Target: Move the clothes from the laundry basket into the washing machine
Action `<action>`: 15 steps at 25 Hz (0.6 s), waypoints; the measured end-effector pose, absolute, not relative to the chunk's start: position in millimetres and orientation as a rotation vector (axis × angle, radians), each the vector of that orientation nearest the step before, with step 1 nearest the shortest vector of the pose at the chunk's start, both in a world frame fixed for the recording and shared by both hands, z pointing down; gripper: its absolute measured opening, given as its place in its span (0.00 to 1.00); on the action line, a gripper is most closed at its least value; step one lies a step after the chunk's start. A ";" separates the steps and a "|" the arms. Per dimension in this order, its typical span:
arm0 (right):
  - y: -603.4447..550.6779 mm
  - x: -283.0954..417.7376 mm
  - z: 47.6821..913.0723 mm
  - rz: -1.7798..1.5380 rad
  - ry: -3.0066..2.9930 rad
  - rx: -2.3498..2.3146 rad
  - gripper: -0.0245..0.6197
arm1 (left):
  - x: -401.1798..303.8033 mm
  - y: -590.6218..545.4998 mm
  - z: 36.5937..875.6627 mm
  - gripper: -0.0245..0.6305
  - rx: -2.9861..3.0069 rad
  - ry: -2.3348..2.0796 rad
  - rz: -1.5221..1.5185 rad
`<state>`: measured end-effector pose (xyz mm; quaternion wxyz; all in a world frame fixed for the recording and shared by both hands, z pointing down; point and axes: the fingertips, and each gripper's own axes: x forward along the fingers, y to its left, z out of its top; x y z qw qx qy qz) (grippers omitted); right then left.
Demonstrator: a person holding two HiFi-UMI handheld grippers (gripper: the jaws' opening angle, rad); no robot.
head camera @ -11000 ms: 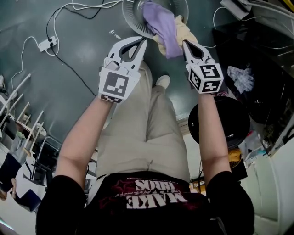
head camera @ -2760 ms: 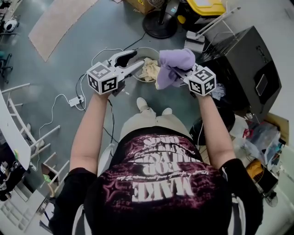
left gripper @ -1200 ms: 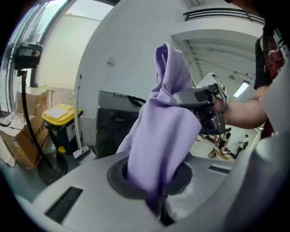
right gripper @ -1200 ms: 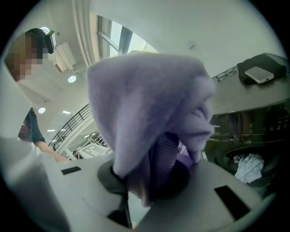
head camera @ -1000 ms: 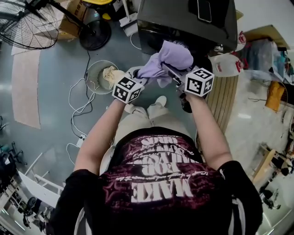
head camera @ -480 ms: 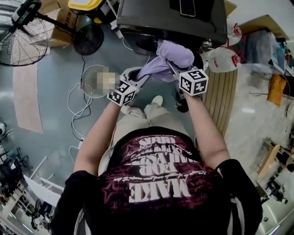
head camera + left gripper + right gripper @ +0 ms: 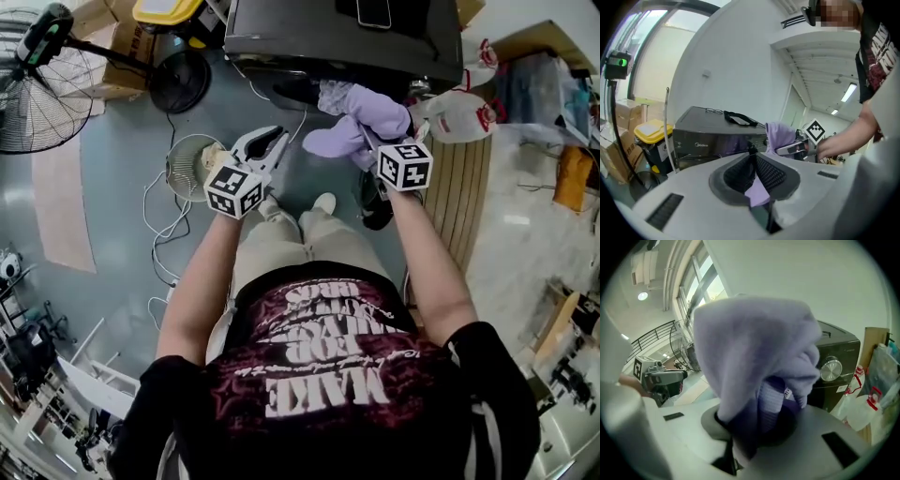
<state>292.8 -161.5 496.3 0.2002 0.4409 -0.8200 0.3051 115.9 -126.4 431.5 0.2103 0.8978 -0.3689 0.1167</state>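
A lilac garment hangs bunched from my right gripper, which is shut on it just in front of the dark washing machine. In the right gripper view the garment drapes over the jaws and hides them. My left gripper is apart from the garment, over the floor beside the round laundry basket. Its jaws have just been closing and stand narrowly open on nothing. In the left gripper view a small lilac patch shows low between them; I cannot tell what it is. A cream cloth lies in the basket.
A standing fan and its round base are at the left. A yellow-lidded bin stands beside the machine. White cables trail over the floor. White bags and a slatted wooden panel are at the right.
My left gripper has let go of the lilac garment and drawn back leftward toward the basket. My right gripper has carried the garment lower, closer to the machine's front.
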 end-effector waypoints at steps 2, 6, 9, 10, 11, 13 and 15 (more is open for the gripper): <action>-158.3 291.4 498.7 0.864 -2.302 1.219 0.15 | 106.8 -132.2 433.4 0.06 2.483 -1.089 0.344; -151.9 286.0 504.9 0.913 -2.299 1.256 0.15 | 98.5 -137.6 452.1 0.04 2.440 -1.125 0.393; -149.4 282.0 506.0 0.965 -2.306 1.285 0.15 | 99.2 -140.1 464.6 0.04 2.425 -1.119 0.405; -148.7 280.4 506.6 0.978 -2.310 1.287 0.15 | 100.5 -141.9 467.5 0.04 2.430 -1.117 0.407; -148.2 278.9 507.6 0.990 -2.313 1.289 0.15 | 102.4 -144.4 470.3 0.04 2.438 -1.114 0.410; -147.5 276.3 511.3 1.015 -2.313 1.293 0.15 | 107.5 -150.7 477.3 0.04 2.455 -1.100 0.419; -148.8 275.1 516.3 1.034 -2.306 1.302 0.15 | 113.6 -156.9 486.6 0.04 2.465 -1.074 0.429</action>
